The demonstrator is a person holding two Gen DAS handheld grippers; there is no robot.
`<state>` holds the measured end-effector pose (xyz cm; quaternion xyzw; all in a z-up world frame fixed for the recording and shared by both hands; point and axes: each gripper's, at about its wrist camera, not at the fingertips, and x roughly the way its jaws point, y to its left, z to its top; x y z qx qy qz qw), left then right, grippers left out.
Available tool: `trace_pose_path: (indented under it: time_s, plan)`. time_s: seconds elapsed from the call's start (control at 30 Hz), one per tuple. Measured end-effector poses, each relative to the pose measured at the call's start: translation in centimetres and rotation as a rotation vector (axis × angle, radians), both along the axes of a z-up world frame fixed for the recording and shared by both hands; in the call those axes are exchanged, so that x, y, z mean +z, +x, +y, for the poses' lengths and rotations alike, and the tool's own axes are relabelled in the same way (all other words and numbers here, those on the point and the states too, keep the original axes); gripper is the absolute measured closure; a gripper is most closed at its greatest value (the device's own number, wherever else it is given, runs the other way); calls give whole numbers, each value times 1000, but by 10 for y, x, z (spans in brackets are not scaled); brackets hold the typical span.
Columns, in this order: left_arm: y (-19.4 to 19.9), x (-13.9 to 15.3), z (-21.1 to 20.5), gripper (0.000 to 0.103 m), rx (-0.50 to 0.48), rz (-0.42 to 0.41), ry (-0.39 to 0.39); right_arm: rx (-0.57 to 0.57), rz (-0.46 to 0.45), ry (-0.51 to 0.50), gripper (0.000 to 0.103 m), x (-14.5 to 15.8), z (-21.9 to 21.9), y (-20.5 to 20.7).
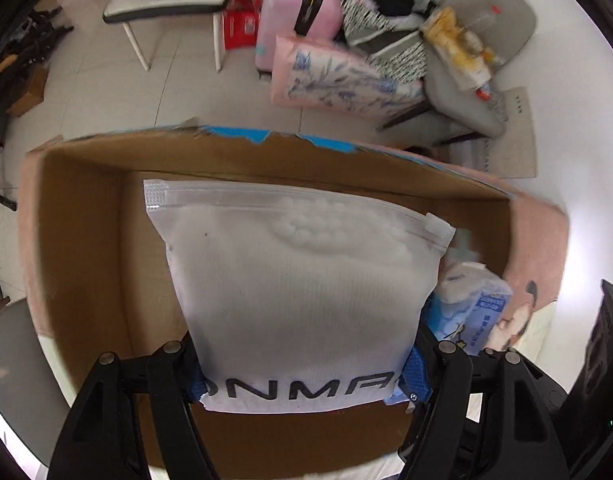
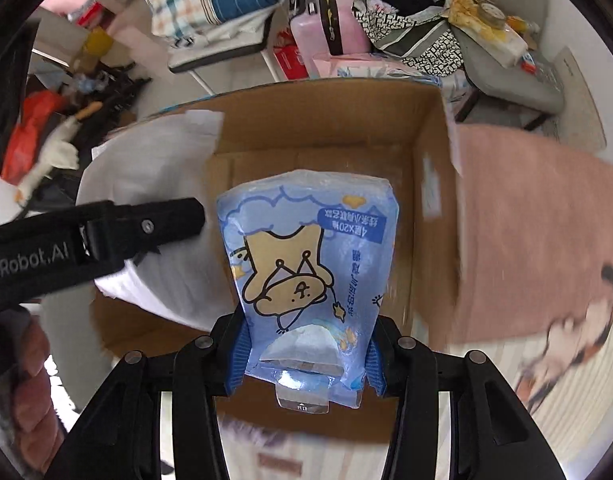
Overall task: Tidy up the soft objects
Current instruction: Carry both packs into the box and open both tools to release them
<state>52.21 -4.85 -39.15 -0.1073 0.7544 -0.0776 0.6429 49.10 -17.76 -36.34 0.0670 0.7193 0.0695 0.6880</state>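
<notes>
presently both tools are loaded over the open cardboard box. the left tool is clamped on the bottom edge of a frosted zip pouch, and the right tool is clamped on the lower end of a blue tissue pack. the pouch hangs over the box interior, zipper end pointing away, with the tissue pack just beside it on the right. judgement: both are light, soft and compressible; the plastic skins look slick, so a pinch at a seam or flat edge, as held now, seems safer than squeezing the puffy middle. the pouch is translucent white with dark lettering near the grip, a slider at one corner and lumpy white filling showing through. the tissue pack is pale blue film with a cartoon bear printed upside down from this side and a clear tab at the gripped end. a pink towel drapes the box's right wall.
</notes>
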Motion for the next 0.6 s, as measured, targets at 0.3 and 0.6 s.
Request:
trace_pose_path:
  time_s: [0.3,0.6]
  plan:
    - [12,-49,-1,29,-54,97,6,14,60,-65,53,-58,2,19]
    - [13,-42,3,18,-36,129,-3,-7,105,-51,34,-68,2,23]
